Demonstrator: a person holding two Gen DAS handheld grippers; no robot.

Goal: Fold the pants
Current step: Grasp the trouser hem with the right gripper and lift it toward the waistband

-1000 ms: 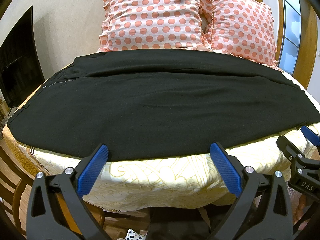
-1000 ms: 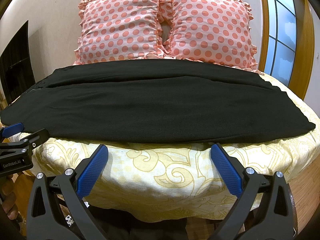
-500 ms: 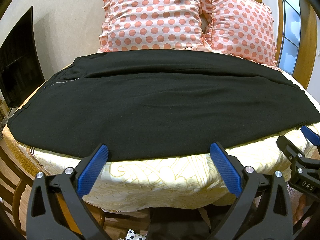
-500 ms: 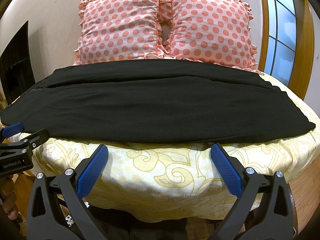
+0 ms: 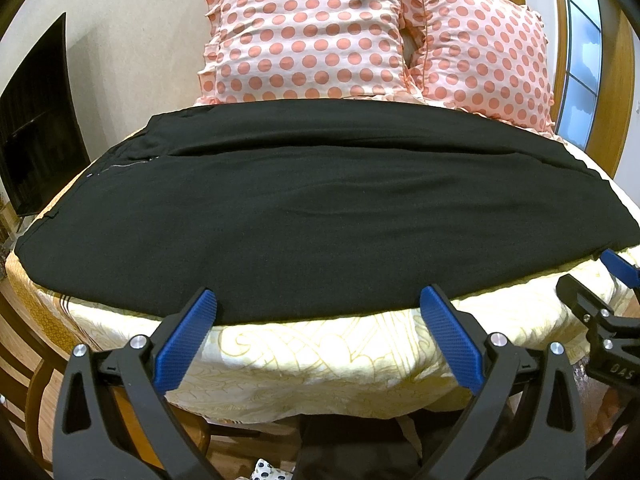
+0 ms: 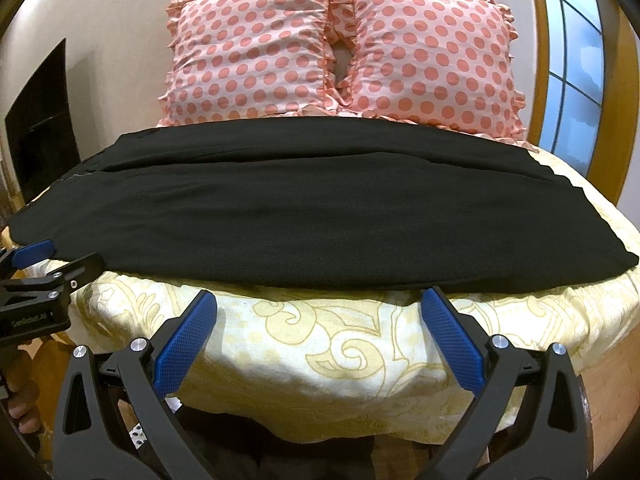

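Observation:
Black pants (image 5: 312,208) lie flat across the bed, waistband with zipper at the left, leg ends at the right; they also fill the right wrist view (image 6: 304,208). My left gripper (image 5: 320,304) is open and empty, its blue fingertips at the pants' near edge. My right gripper (image 6: 320,300) is open and empty, just short of the near edge. The right gripper shows at the right of the left wrist view (image 5: 600,292). The left gripper shows at the left of the right wrist view (image 6: 44,264).
The bed has a yellow patterned sheet (image 6: 320,344) that hangs over the near edge. Two pink polka-dot pillows (image 5: 304,36) (image 5: 480,52) stand against the wall behind the pants. A dark screen (image 5: 36,132) is at the left, a window (image 6: 576,64) at the right.
Both grippers have edged slightly closer to the pants' near edge. The pants have not moved.

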